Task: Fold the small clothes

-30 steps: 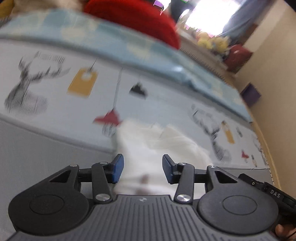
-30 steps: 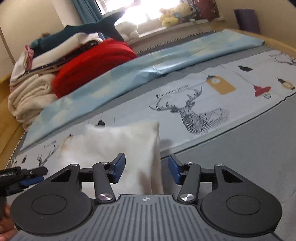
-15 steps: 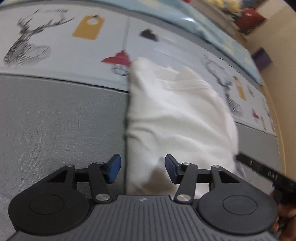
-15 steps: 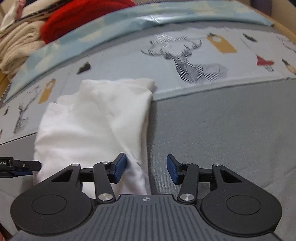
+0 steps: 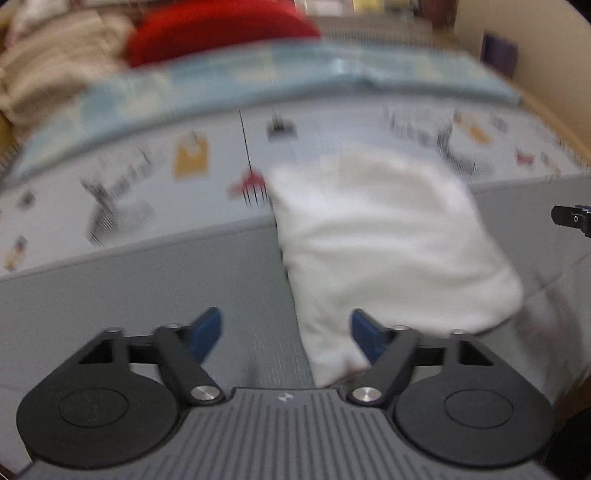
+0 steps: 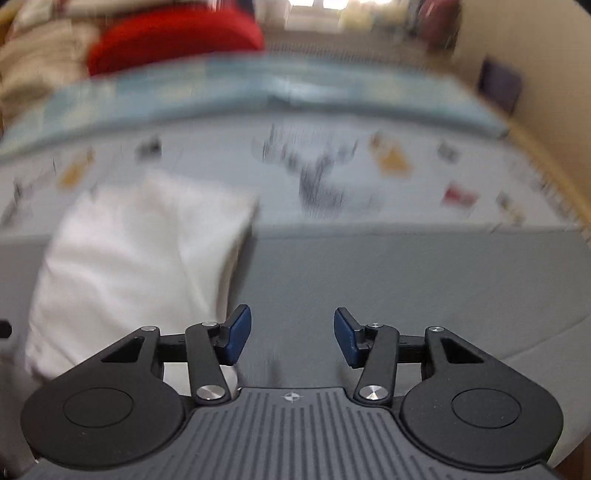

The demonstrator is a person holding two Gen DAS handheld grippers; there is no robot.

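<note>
A small white garment [image 5: 388, 240] lies folded on the grey bed cover, its far end over the printed sheet. My left gripper [image 5: 286, 334] hovers at its near left corner. The jaws are opening wide, and only that corner reaches in beside the right pad, unpressed. In the right wrist view the garment [image 6: 136, 251] lies left of my right gripper [image 6: 291, 334]. Those jaws are opening too, with only grey cover between them. The right gripper's tip [image 5: 572, 218] shows at the left wrist view's right edge. Both views are motion-blurred.
A printed sheet with deer [image 6: 321, 173] and a light blue sheet [image 5: 332, 77] run across the bed beyond the garment. A red cushion [image 5: 221, 29] and beige blankets [image 5: 48, 66] are piled at the far left. A purple box [image 6: 500, 86] stands by the wall, far right.
The garment, first raised between the jaws, now lies flat and free. Both grippers have drawn back and apart, left one leftward, right one rightward. The left jaws have spread much wider.
</note>
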